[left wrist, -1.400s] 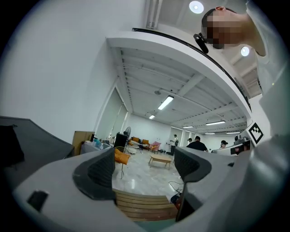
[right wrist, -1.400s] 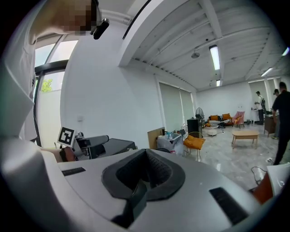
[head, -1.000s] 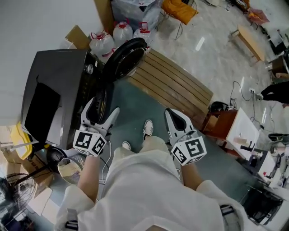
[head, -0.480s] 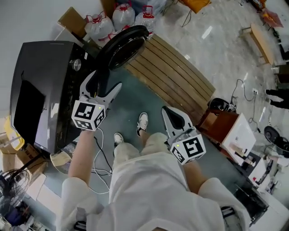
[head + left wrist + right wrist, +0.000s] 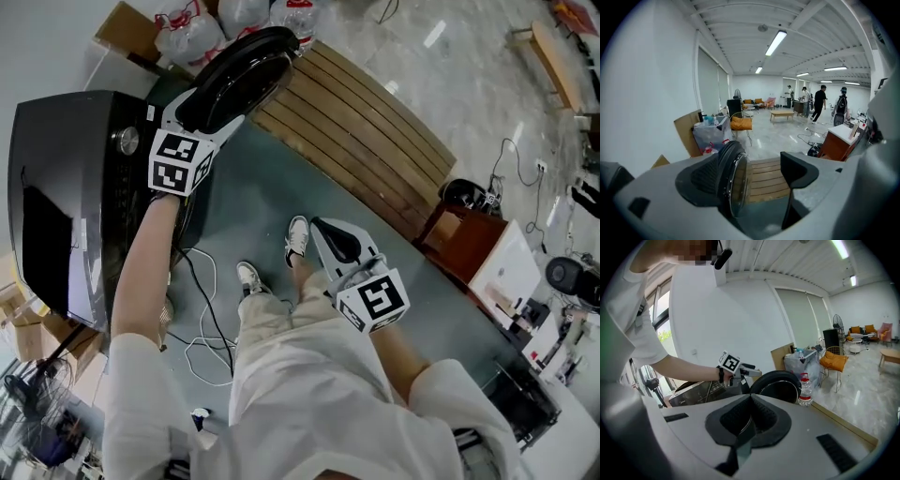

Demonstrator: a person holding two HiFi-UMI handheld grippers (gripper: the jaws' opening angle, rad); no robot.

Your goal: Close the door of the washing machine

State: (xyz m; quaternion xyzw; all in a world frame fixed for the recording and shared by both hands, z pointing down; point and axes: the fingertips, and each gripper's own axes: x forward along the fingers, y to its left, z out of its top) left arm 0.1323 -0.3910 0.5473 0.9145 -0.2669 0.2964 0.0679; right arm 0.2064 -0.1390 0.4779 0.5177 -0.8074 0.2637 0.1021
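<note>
While the head view looks steeply down, the washer (image 5: 66,178) stands dark at left with its round door (image 5: 239,75) wide open, next to a slatted board (image 5: 366,141). The left gripper (image 5: 211,108) is up at the door's near rim. The right gripper (image 5: 328,234) hangs well apart from it, low by the person's shoes (image 5: 297,239). A cable (image 5: 202,328) loops on the floor beside the washer, and bottles (image 5: 187,33) stand beyond the door.

From the left gripper view, its fingers (image 5: 799,171) are spread wide with the door's edge between them. The rim seems to lie against the left one, though contact is hard to confirm, and the right one is clear of it. Past the door lie the board, a cardboard sheet (image 5: 686,133) and an orange chair (image 5: 740,124).

From the right gripper view, its fingers (image 5: 750,420) are pressed together on nothing. Beyond them the door stands open, the left gripper at its upper rim and one of the bottles just beside it.
</note>
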